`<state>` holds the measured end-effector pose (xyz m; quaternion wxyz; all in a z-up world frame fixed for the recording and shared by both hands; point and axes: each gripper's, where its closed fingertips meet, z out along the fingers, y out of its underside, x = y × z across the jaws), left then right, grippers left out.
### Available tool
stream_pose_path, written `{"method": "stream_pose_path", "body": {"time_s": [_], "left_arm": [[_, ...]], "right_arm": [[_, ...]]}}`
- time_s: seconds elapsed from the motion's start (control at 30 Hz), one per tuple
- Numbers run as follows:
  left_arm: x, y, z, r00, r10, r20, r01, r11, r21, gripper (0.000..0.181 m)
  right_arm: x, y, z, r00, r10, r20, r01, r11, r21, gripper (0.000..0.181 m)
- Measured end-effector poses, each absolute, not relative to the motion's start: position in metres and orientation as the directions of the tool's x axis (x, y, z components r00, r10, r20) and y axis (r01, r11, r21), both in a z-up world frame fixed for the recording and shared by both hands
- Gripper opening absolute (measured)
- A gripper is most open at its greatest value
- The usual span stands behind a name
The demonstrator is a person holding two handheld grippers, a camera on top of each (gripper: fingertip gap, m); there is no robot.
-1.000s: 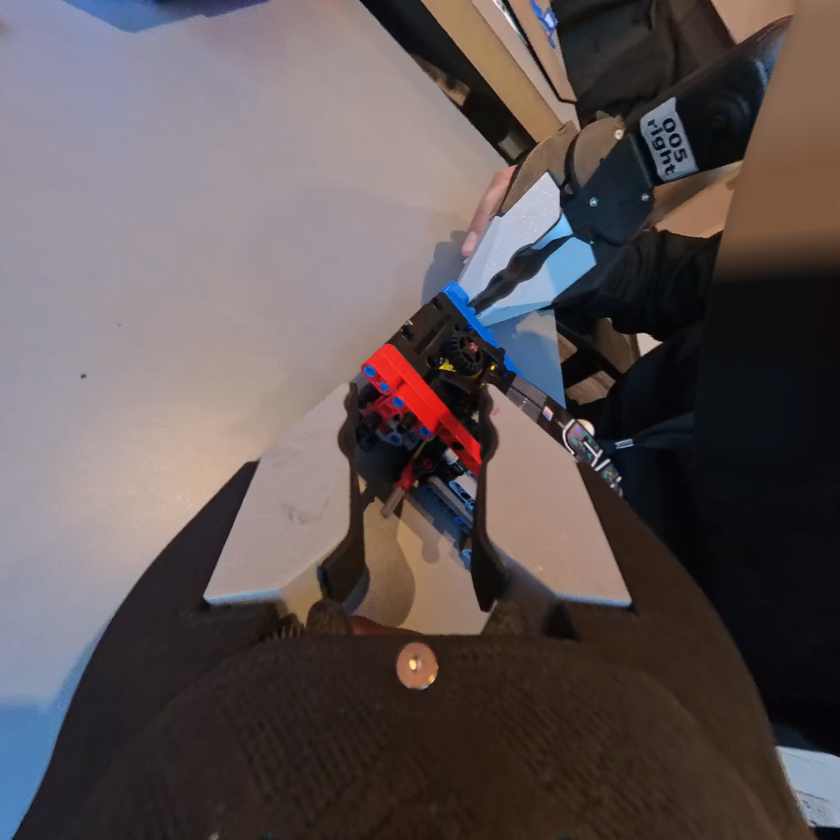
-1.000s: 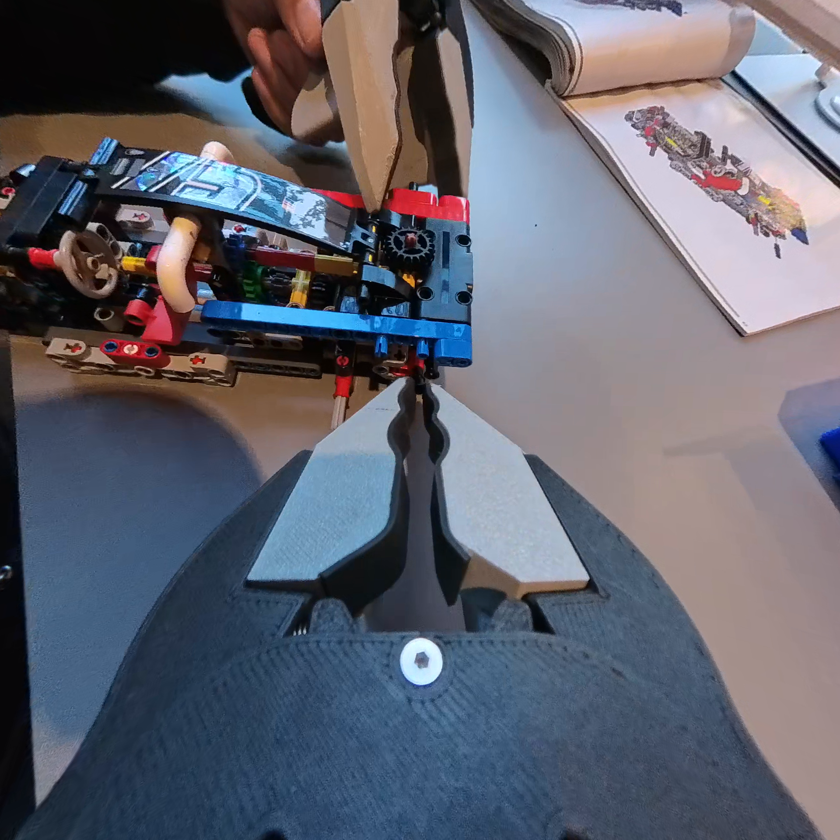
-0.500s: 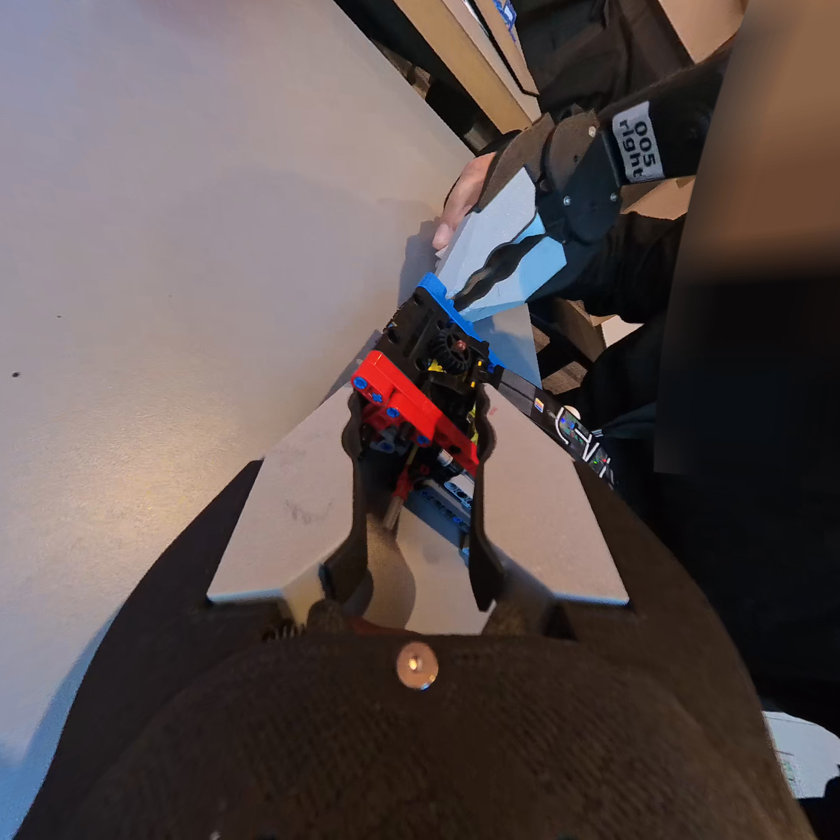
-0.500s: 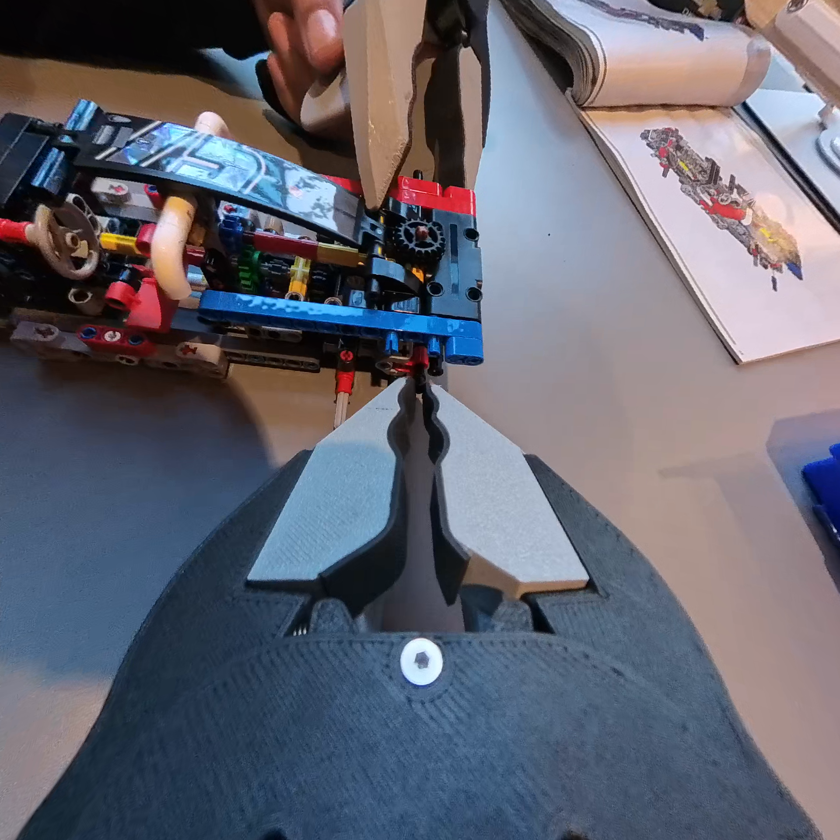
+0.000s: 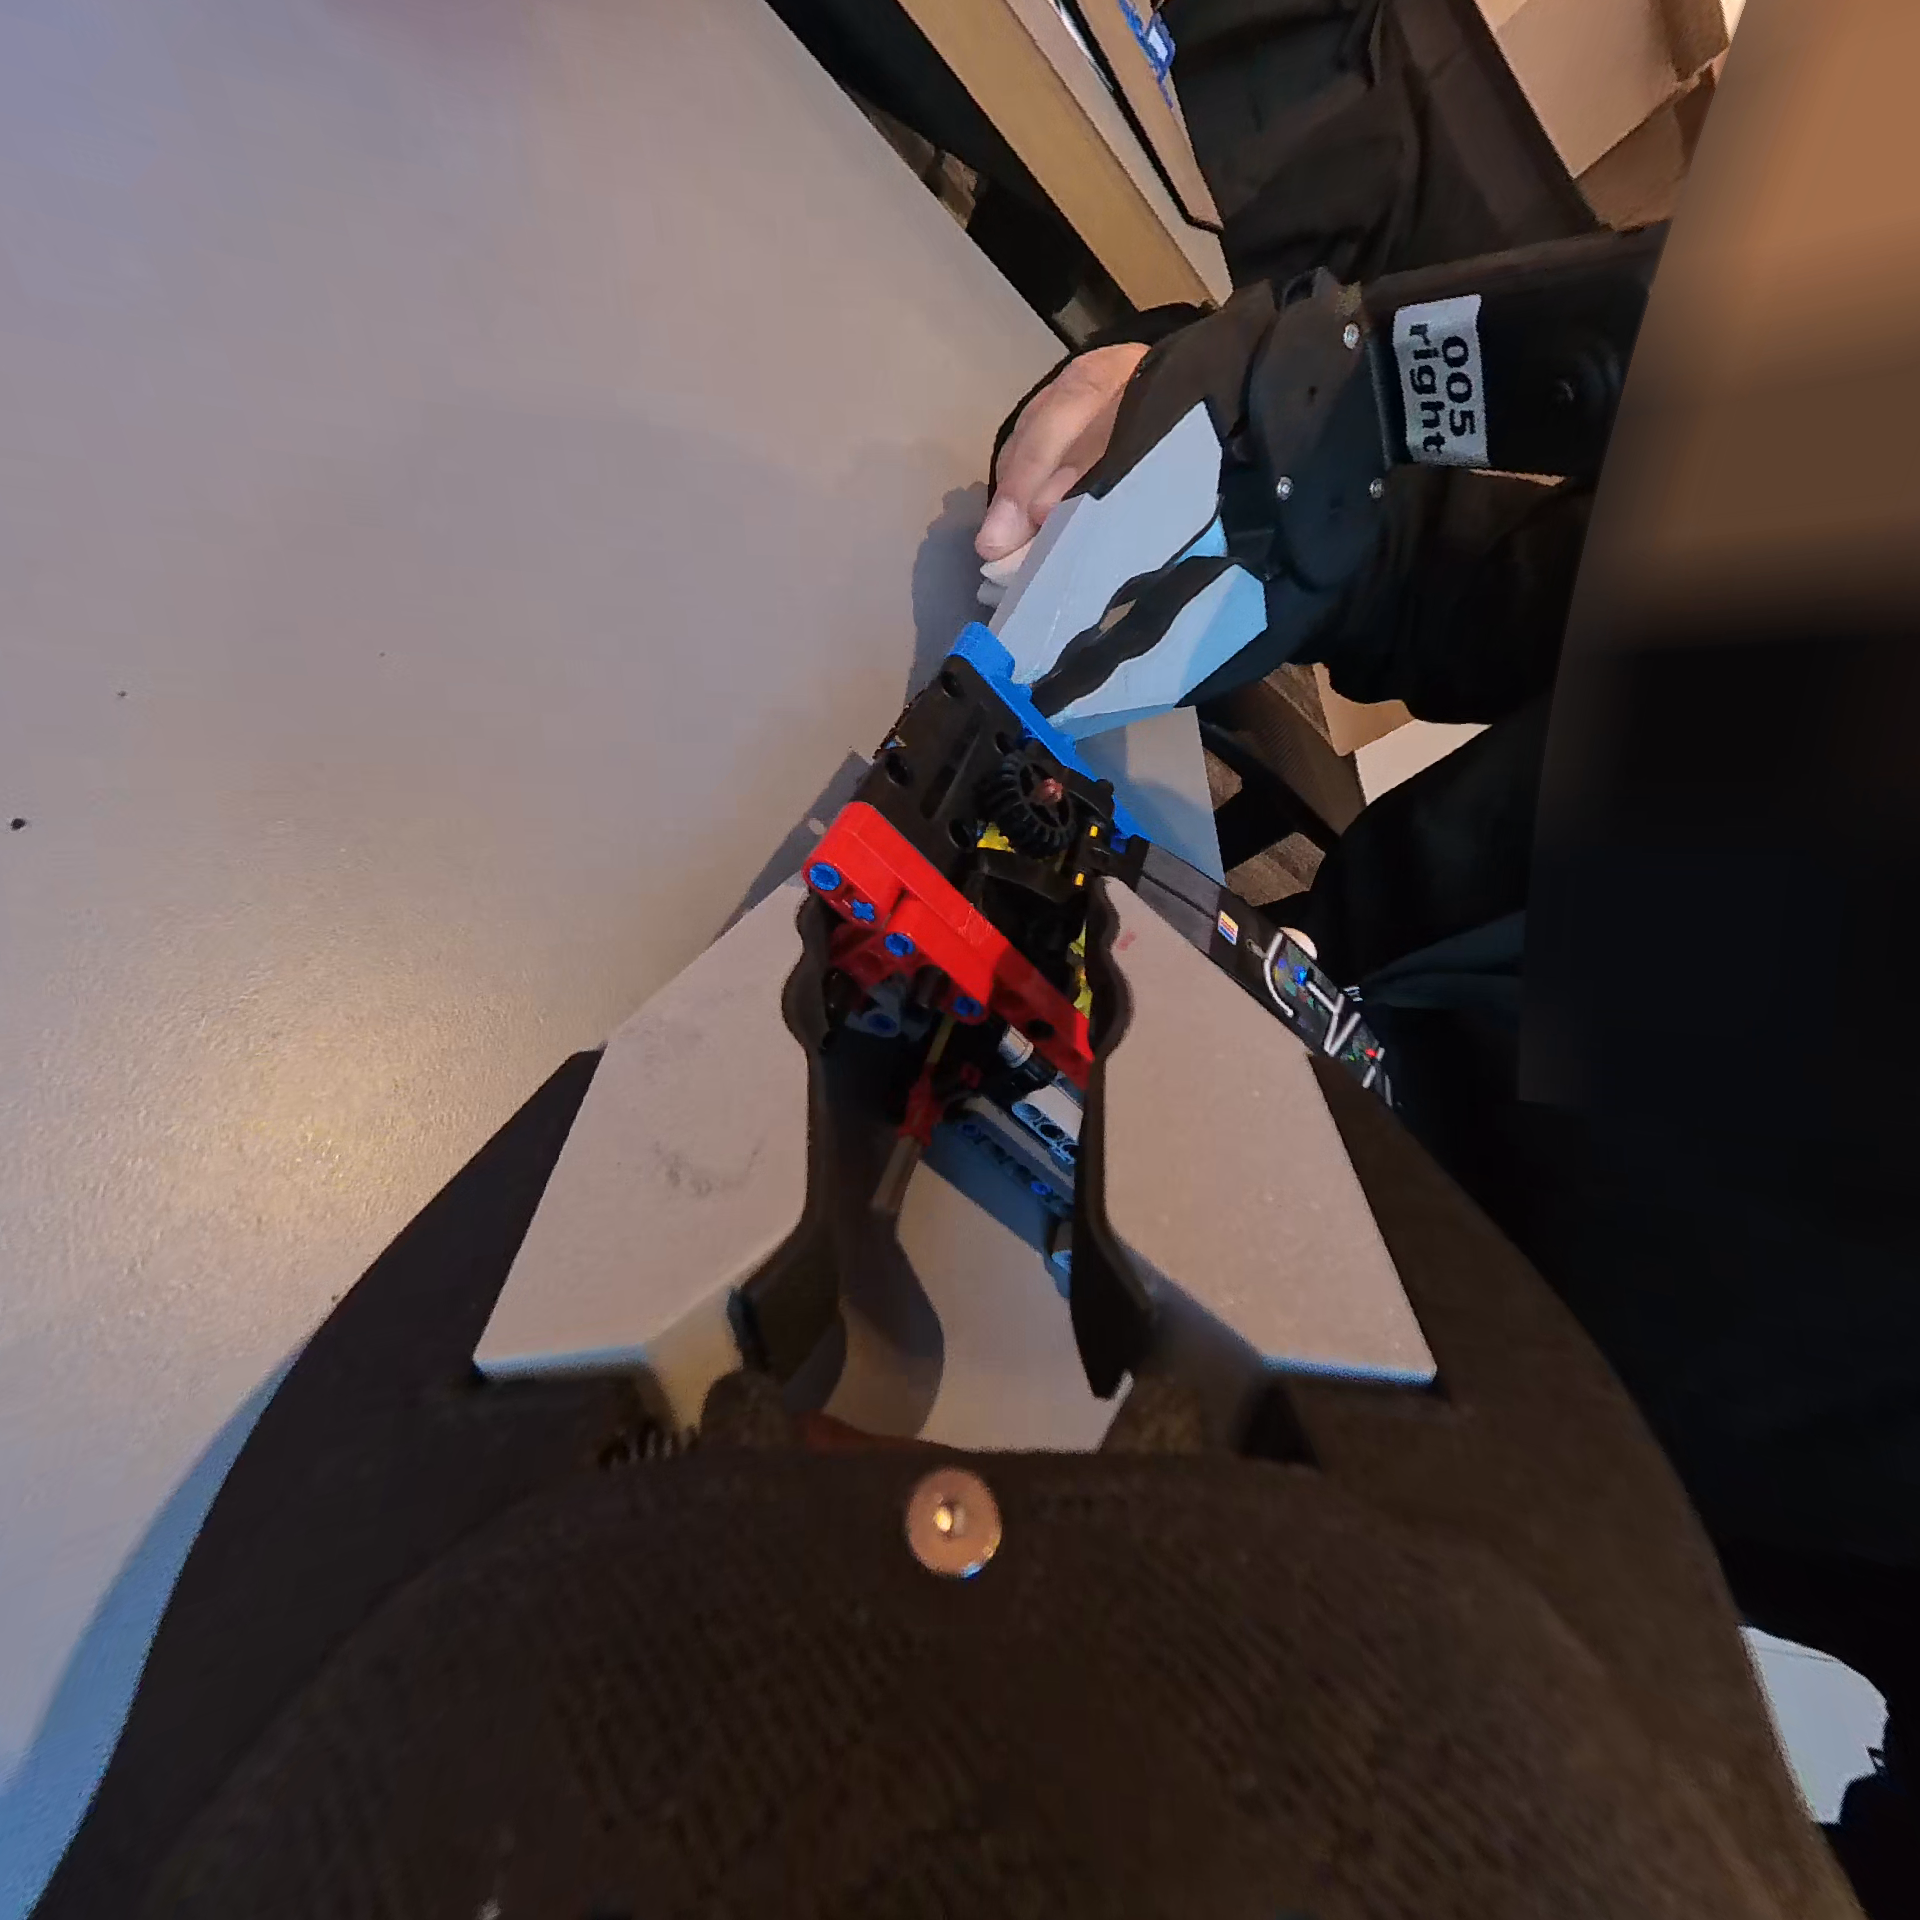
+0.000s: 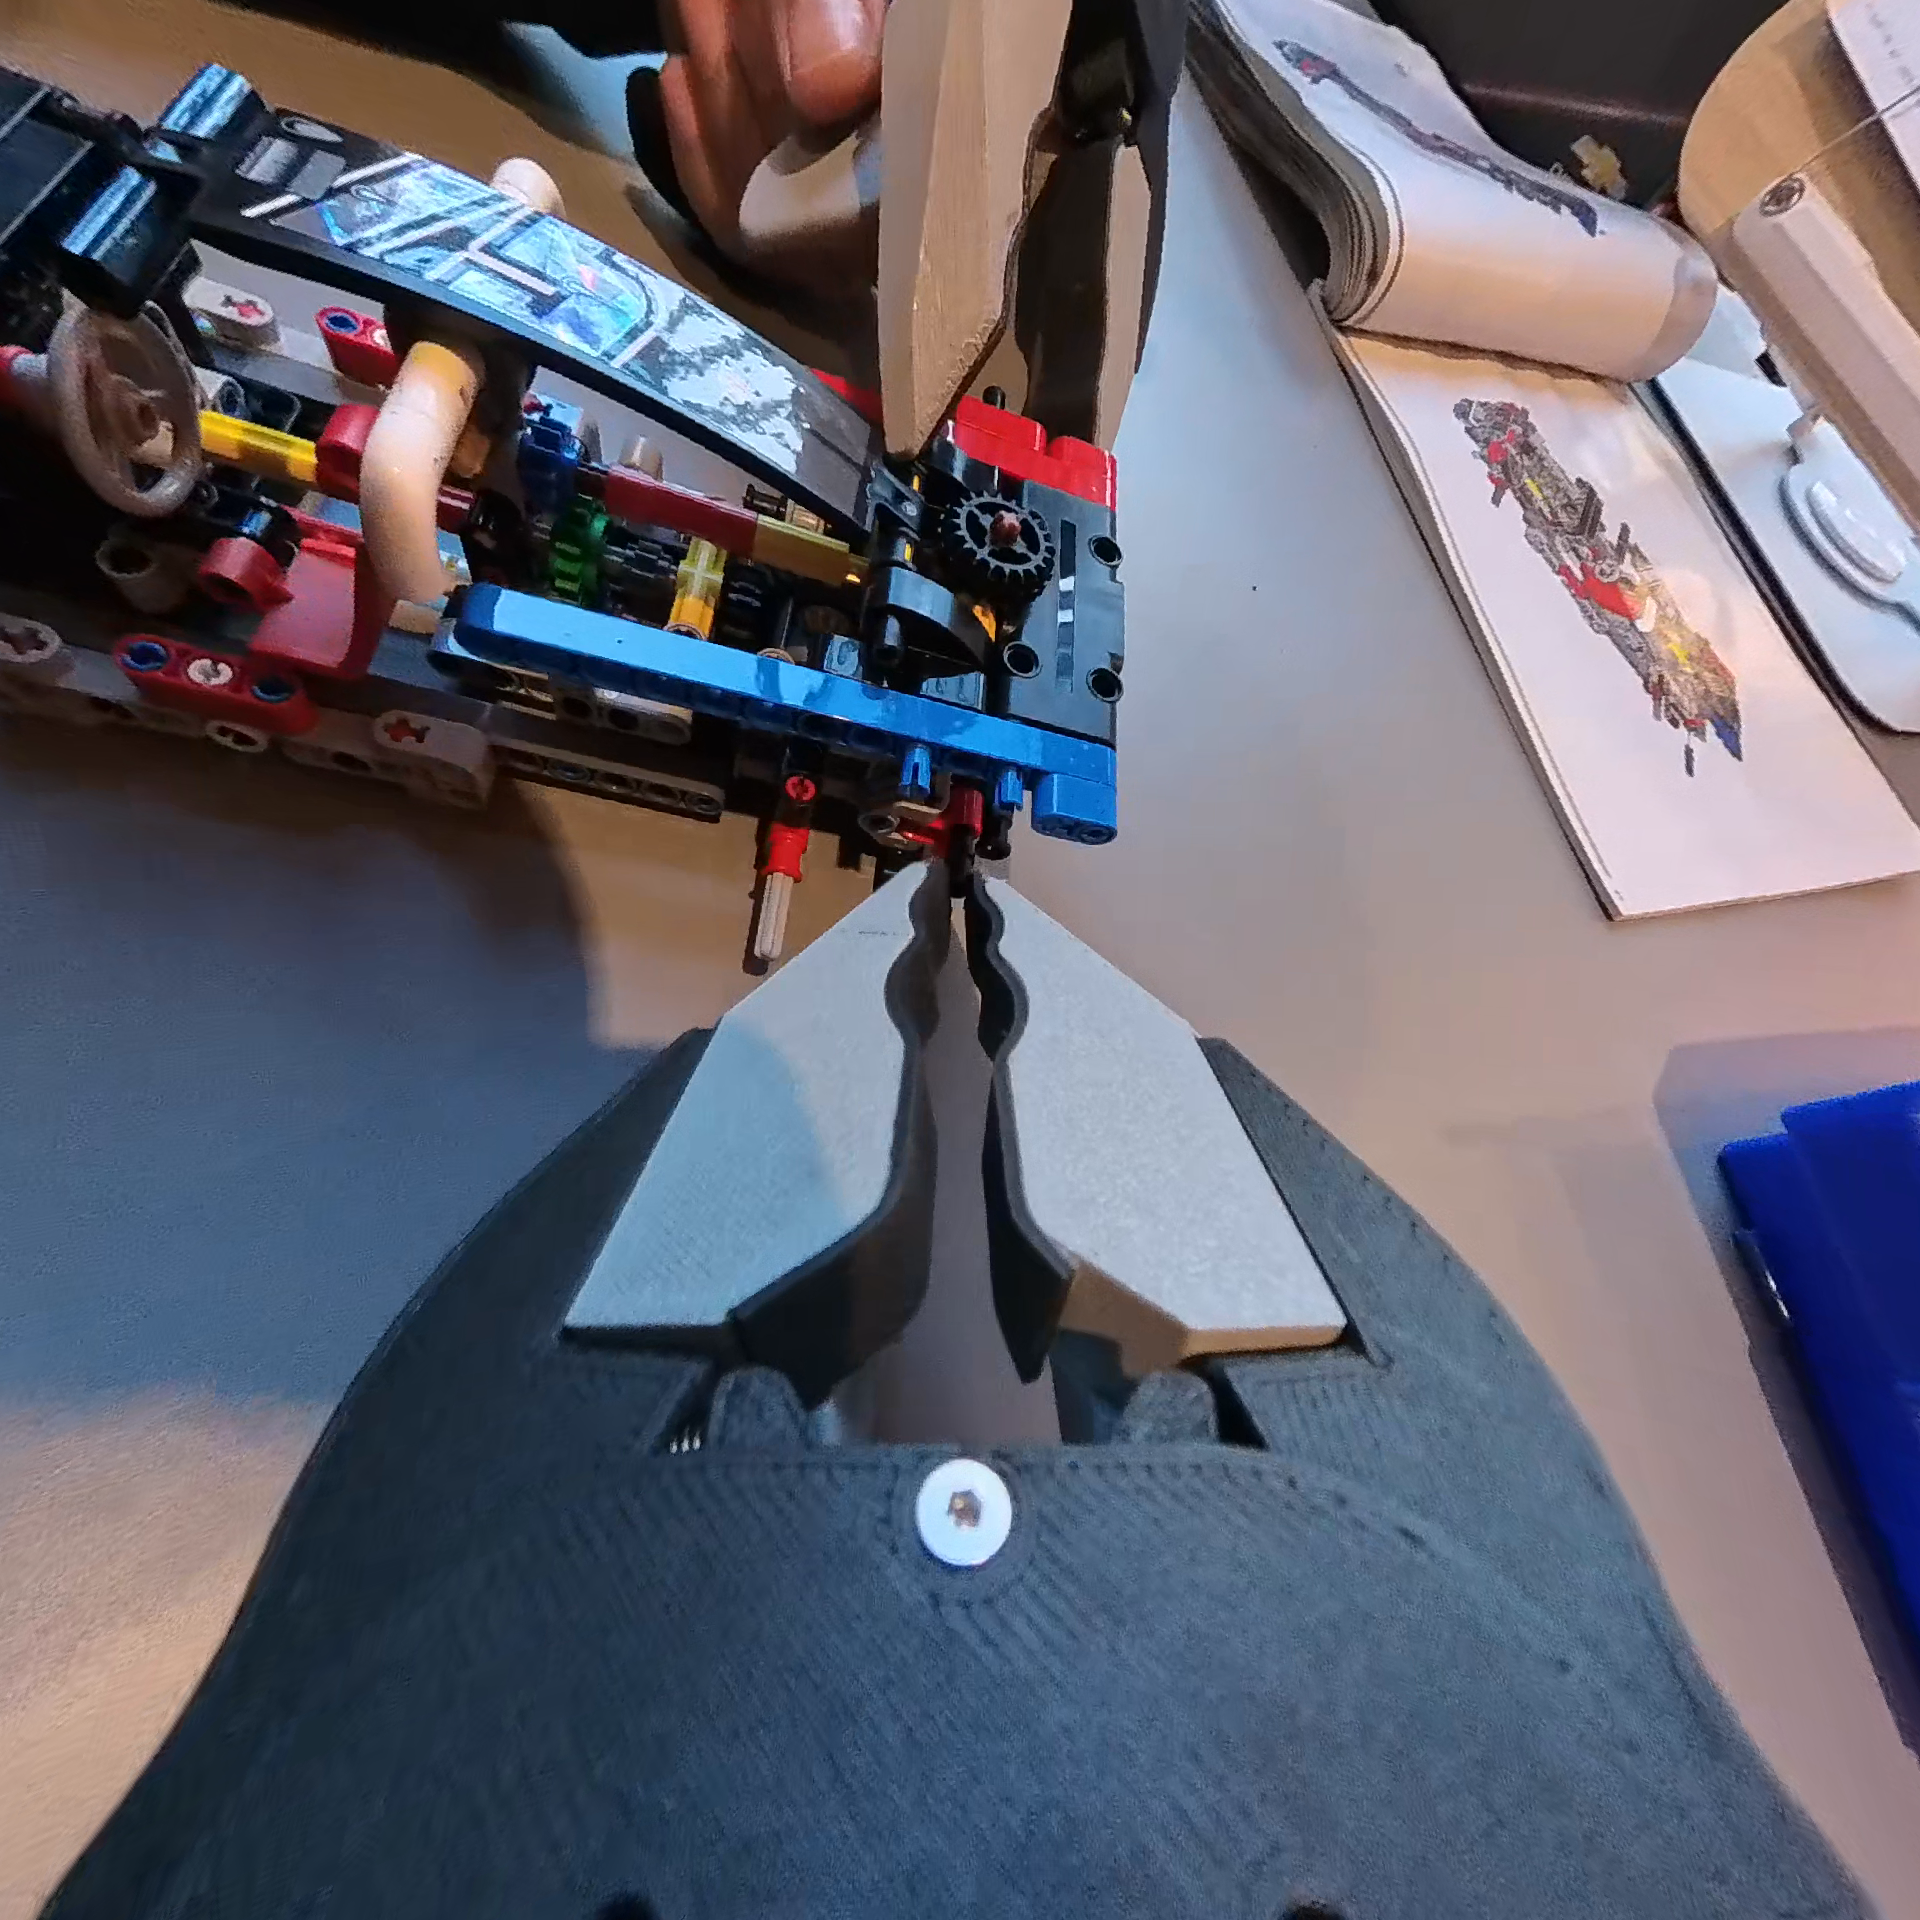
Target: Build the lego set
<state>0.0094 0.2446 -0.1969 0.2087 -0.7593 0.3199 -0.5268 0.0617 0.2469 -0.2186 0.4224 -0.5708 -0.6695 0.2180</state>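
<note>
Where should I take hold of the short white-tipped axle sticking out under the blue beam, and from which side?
Grip the bare white tip of the axle, probably from the near side along its length, fingers closing across it. It juts free of the model toward the right gripper, while its red collar sits tight against the blue beam, leaving little room there.

Black ribbed gripper housings, silver screw [image 6: 963, 1511], grey jaws, black sleeve [image 5: 1455, 613]

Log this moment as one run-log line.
stage: pin fitting | left claw: shut on lego model, red end | right claw: shut on small pin under blue beam
</note>
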Motion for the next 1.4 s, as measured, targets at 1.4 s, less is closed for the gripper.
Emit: {"method": "stream_pose_path", "body": {"time_s": [1.4], "left_arm": [[0.012, 0.238, -0.197, 0.211, -0.693, 0.690, -0.276, -0.719, -0.638, 0.045]], "right_arm": [[0.065, 0.242, -0.219, -0.078, 0.936, 0.344, 0.550, 0.328, -0.768, 0.000]]}}
